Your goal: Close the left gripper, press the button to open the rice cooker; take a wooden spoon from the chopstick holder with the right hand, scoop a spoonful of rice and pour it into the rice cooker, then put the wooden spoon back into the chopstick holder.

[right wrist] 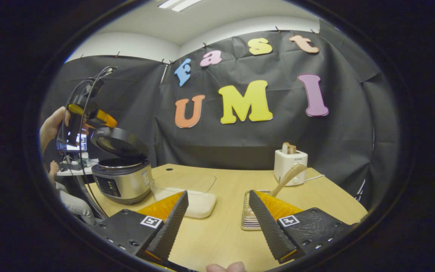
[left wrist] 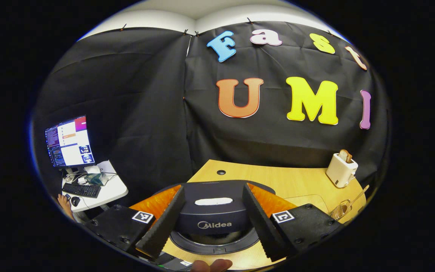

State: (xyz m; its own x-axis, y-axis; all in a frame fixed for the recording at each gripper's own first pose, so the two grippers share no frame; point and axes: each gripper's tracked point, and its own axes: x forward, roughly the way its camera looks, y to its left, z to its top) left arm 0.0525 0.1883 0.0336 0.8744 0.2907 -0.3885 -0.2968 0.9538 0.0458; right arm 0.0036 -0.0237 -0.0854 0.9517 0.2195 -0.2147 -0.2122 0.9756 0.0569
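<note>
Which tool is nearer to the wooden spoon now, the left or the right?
Right. The right tool is open just before the wooden spoon; the left tool hovers over the rice cooker.

Your rice cooker (right wrist: 122, 181) near the table's left edge, lid raised, rice container (right wrist: 187, 196) just beside it, wooden spoon (right wrist: 287, 176) leaning in the chopstick holder (right wrist: 249, 215) toward the right.

Place: recording booth in a lab or office
Signs: black cloth wall (right wrist: 240, 147), side desk with monitor (left wrist: 69, 141) and keyboard (left wrist: 81, 189)
</note>
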